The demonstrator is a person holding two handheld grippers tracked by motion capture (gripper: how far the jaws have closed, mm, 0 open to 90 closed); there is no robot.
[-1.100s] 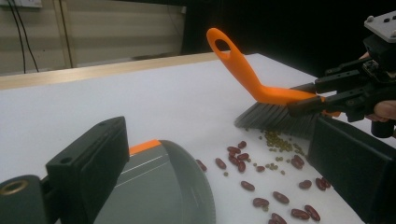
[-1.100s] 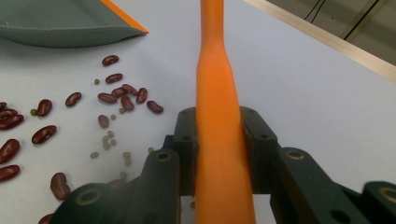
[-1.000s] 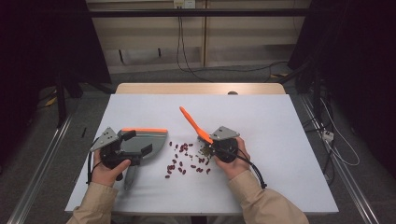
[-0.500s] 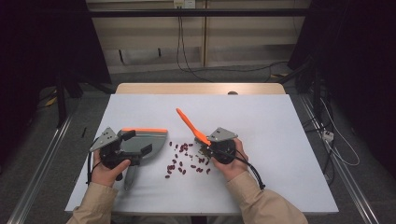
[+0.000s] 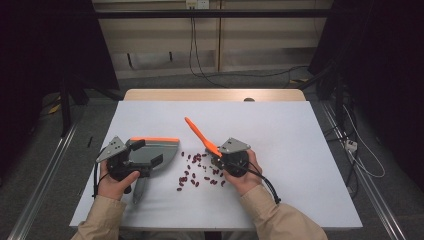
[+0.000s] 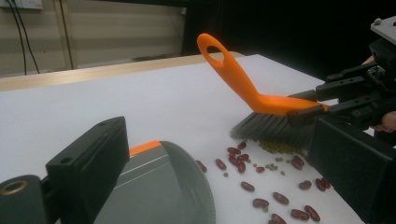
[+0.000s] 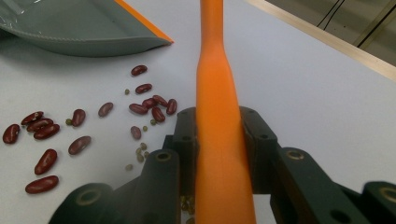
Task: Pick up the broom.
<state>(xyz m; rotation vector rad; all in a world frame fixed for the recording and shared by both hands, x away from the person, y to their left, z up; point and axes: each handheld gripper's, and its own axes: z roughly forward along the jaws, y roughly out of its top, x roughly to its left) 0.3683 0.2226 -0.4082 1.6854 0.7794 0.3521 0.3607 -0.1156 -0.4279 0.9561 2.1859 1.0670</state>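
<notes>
Gleaming orange brush (image 7: 219,140), grey bristles.

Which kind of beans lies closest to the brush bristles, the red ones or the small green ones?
The small green beans: they sit bunched right under the grey bristles of the brush, while the larger red kidney beans are scattered farther out toward the dustpan.

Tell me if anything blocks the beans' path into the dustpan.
Nothing visible does. Only bare white table lies between the scattered red kidney beans and the open lip of the grey plastic dustpan with orange edge.
</notes>
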